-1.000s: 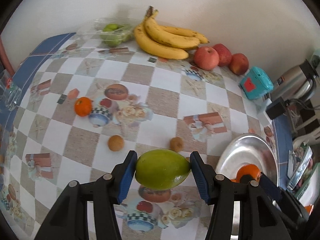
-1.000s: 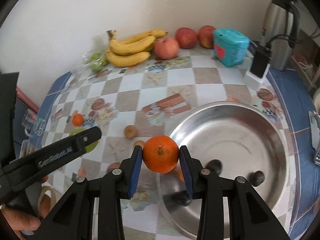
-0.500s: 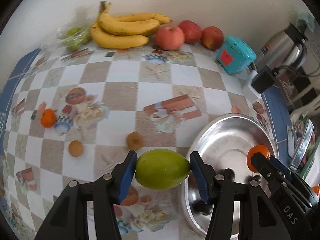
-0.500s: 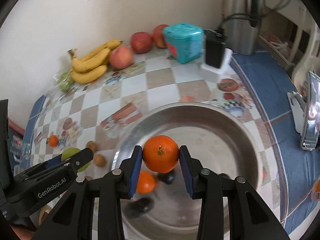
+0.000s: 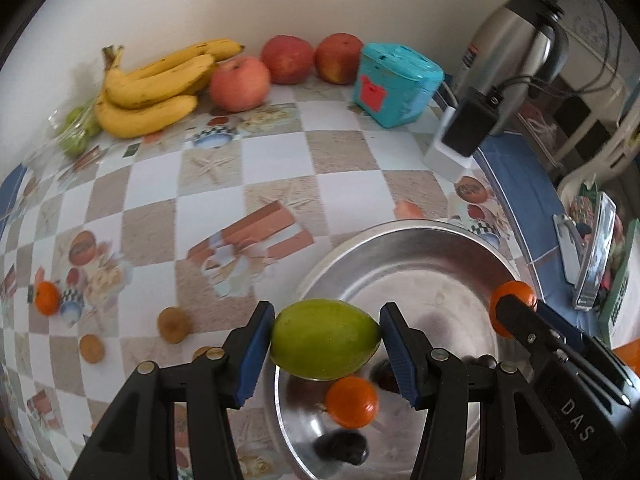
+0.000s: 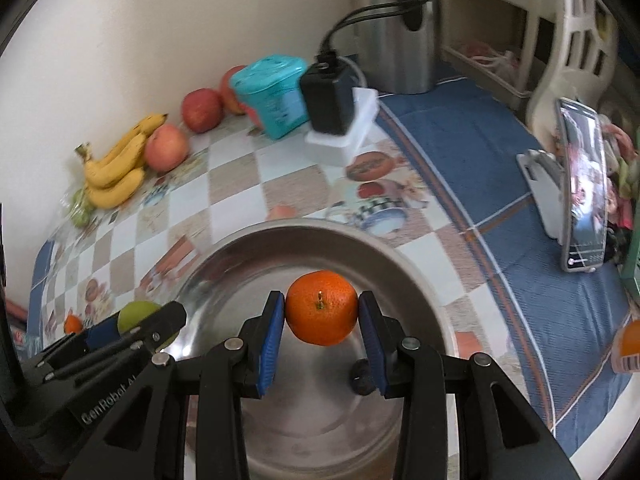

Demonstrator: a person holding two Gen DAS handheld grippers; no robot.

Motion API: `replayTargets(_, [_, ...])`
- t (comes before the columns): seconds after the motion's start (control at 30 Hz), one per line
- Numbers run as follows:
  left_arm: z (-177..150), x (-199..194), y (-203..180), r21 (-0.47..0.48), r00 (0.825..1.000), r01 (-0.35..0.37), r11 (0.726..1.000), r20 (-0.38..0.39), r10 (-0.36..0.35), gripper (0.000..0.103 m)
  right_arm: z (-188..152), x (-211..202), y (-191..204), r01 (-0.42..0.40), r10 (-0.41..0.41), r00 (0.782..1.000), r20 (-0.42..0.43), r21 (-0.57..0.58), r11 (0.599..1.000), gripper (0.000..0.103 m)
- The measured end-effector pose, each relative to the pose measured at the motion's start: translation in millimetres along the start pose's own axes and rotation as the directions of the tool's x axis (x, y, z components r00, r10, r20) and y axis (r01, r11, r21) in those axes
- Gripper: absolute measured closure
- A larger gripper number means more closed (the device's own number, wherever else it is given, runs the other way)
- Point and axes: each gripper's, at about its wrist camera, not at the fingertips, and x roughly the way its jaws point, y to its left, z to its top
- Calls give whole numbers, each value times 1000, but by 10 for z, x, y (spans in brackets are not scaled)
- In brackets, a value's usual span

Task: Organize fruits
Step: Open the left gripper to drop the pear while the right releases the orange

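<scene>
My left gripper (image 5: 325, 340) is shut on a green mango (image 5: 324, 338), held over the near left rim of a steel bowl (image 5: 420, 252). An orange (image 5: 352, 402) and dark small fruits lie in the bowl below it. My right gripper (image 6: 321, 322) is shut on an orange (image 6: 321, 307) above the middle of the steel bowl (image 6: 256, 240). In the left wrist view the right gripper's held orange (image 5: 512, 306) shows over the bowl's right side. The mango (image 6: 136, 314) shows in the right wrist view at lower left.
Bananas (image 5: 152, 84), three apples (image 5: 240, 84), a bag of green fruit (image 5: 76, 136) and a teal box (image 5: 394, 84) line the wall. A loose orange (image 5: 47, 304) and small brown fruits (image 5: 173, 324) lie on the checked cloth. A kettle (image 5: 516, 40), charger (image 5: 466, 128) and phone (image 6: 580, 192) stand right.
Both grippers have travelled right across the table with their fruit, from over the cloth to over the steel bowl. Their grips are unchanged.
</scene>
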Motion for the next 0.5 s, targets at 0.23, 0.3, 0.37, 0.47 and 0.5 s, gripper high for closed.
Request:
replayTargets(0.23, [-29,85,-95,35,1000,-5,999,9,5,45,2,133,-63,6,-5,1000,-13,25,1000,64])
replayTargets(0.3, [-38,107,-108,39,1000,-4,999,6,3,45,-9,189,-64,11,-10,1000,-26,29,1000,63])
replayTargets(0.37, [-41,126,-116,38,1000,1,999,2,-1,45,-14,226,-74,17,-16,999,-36,30,999,63])
replayTargets(0.47, [-50,138,-129,38,1000,-1,999,3,1,45,-26,270,-104,25,-22,998,-60,38,999,63])
replayTargets(0.5, [-54,141,-132,40,1000,-2,999,3,2,45,-32,278,-109,28,-26,998,-63,40,999,63])
